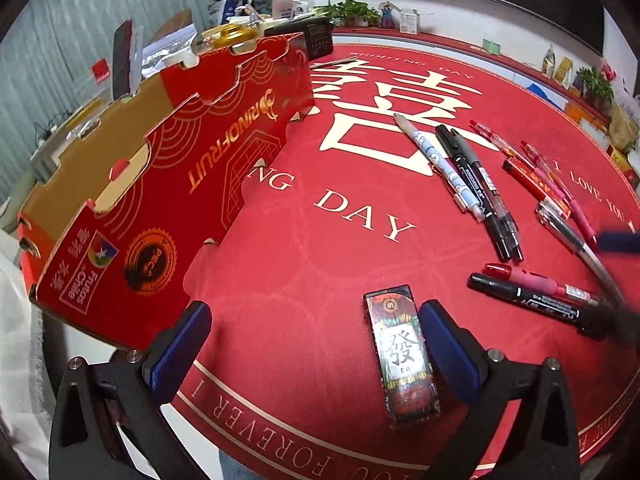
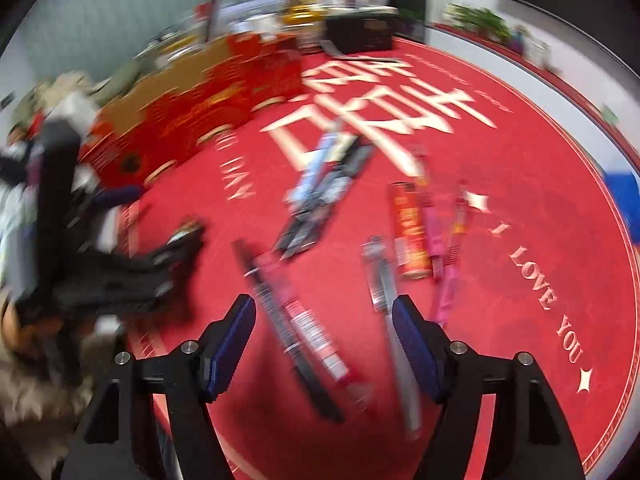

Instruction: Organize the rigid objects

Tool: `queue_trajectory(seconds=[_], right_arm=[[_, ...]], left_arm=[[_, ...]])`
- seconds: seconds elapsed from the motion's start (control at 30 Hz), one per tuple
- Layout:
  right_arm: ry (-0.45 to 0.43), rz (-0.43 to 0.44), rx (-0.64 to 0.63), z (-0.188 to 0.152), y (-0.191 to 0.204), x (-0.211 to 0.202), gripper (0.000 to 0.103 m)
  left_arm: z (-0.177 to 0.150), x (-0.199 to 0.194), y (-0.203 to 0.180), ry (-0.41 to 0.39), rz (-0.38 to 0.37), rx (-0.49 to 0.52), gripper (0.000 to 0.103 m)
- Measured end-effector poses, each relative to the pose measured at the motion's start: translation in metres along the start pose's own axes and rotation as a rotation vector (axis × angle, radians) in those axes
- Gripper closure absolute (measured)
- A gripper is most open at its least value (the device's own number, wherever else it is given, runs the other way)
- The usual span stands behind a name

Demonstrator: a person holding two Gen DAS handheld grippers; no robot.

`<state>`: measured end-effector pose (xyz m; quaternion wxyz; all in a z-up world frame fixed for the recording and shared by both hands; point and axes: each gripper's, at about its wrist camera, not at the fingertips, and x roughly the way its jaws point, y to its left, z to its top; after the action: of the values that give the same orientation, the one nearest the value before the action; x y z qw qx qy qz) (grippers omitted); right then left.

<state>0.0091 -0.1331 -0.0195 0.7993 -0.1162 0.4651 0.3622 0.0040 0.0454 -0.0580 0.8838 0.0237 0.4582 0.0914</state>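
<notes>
Red round printed mat on counter [image 1: 320, 264]: pick step, left tool [image 1: 316, 344] released w/ patterned rectangular box [image 1: 402, 354] between fingers, right tool [image 2: 324, 344] unclenched over black marker pen [image 2: 288, 332]; next: clench, move to red cardboard tray [image 1: 160, 184].

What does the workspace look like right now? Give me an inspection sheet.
Surface: round red tablecloth with white lettering.
Job's things: pens and markers scattered at right; patterned lighter near the table edge; red cardboard box at left, inside hidden.
Clutter: radio, bottles and boxes behind the box.
Grippers: left gripper open, the lighter between its jaws, pads not clearly pressing; right gripper open over a black marker and a pink pen, view blurred.
Cables: nothing seen.
Surroundings: potted plants on a ledge, dark screen above.
</notes>
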Motion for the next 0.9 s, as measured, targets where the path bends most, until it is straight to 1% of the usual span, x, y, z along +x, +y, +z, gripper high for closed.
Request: queue_trajectory(seconds=[0.03, 0.1, 0.13, 0.17, 0.2, 0.23, 0.33, 0.43, 0.47, 0.5, 0.53, 0.57, 0.6, 0.63, 0.67, 0.8, 0.87, 0.9], right_arm=[[0.017, 0.019, -0.033, -0.005, 0.009, 0.002, 0.030], [0.047, 0.009, -0.066, -0.011, 0.018, 0.011, 0.031], [0.043, 0.000, -0.076, -0.013, 0.021, 0.013, 0.031], [0.042, 0.010, -0.075, -0.013, 0.022, 0.015, 0.035], [0.068, 0.046, -0.047, -0.012, 0.022, 0.019, 0.039], [0.081, 0.073, -0.033, -0.013, 0.023, 0.022, 0.041], [0.084, 0.075, -0.069, -0.016, 0.038, 0.024, 0.042], [0.085, 0.067, -0.040, -0.005, 0.038, 0.031, 0.042], [0.087, 0.048, -0.030, 0.001, 0.038, 0.035, 0.048], [0.092, 0.008, -0.033, 0.006, 0.039, 0.038, 0.057], [0.098, -0.030, -0.041, 0.010, 0.041, 0.040, 0.061], [0.110, -0.073, -0.045, 0.014, 0.041, 0.042, 0.068], [0.118, -0.095, -0.040, 0.016, 0.040, 0.043, 0.073], [0.125, -0.110, -0.037, 0.017, 0.039, 0.044, 0.077], [0.131, -0.123, -0.037, 0.017, 0.039, 0.043, 0.079], [0.146, -0.153, -0.031, 0.013, 0.041, 0.041, 0.079], [0.146, -0.170, -0.041, 0.012, 0.044, 0.040, 0.079], [0.151, -0.169, -0.040, 0.012, 0.044, 0.040, 0.079]], left_arm=[[-0.001, 0.000, 0.001, -0.001, -0.005, -0.007, 0.000], [-0.003, -0.001, 0.003, -0.004, -0.015, -0.015, 0.000], [-0.003, -0.001, 0.003, -0.005, -0.019, -0.016, 0.000], [-0.004, -0.001, 0.004, -0.005, -0.024, -0.015, 0.000], [-0.005, -0.002, 0.005, -0.004, -0.026, -0.015, 0.000], [-0.005, -0.002, 0.006, -0.004, -0.029, -0.016, 0.000], [-0.007, -0.002, 0.008, -0.004, -0.042, -0.023, 0.000], [-0.008, -0.002, 0.010, -0.007, -0.053, -0.031, 0.000], [-0.008, -0.002, 0.011, -0.006, -0.056, -0.035, 0.000], [-0.009, -0.002, 0.012, -0.002, -0.058, -0.043, 0.000], [-0.009, -0.002, 0.012, 0.002, -0.060, -0.050, 0.000], [-0.009, -0.001, 0.014, 0.011, -0.066, -0.065, 0.000], [-0.009, -0.001, 0.015, 0.017, -0.070, -0.076, 0.000], [-0.009, 0.000, 0.015, 0.021, -0.071, -0.085, 0.000], [-0.009, 0.000, 0.015, 0.027, -0.067, -0.099, 0.000], [-0.011, -0.001, 0.006, 0.026, -0.085, -0.097, 0.000], [-0.011, -0.003, -0.003, 0.014, -0.092, -0.082, 0.000], [-0.012, -0.004, -0.004, -0.001, -0.081, -0.084, 0.000]])
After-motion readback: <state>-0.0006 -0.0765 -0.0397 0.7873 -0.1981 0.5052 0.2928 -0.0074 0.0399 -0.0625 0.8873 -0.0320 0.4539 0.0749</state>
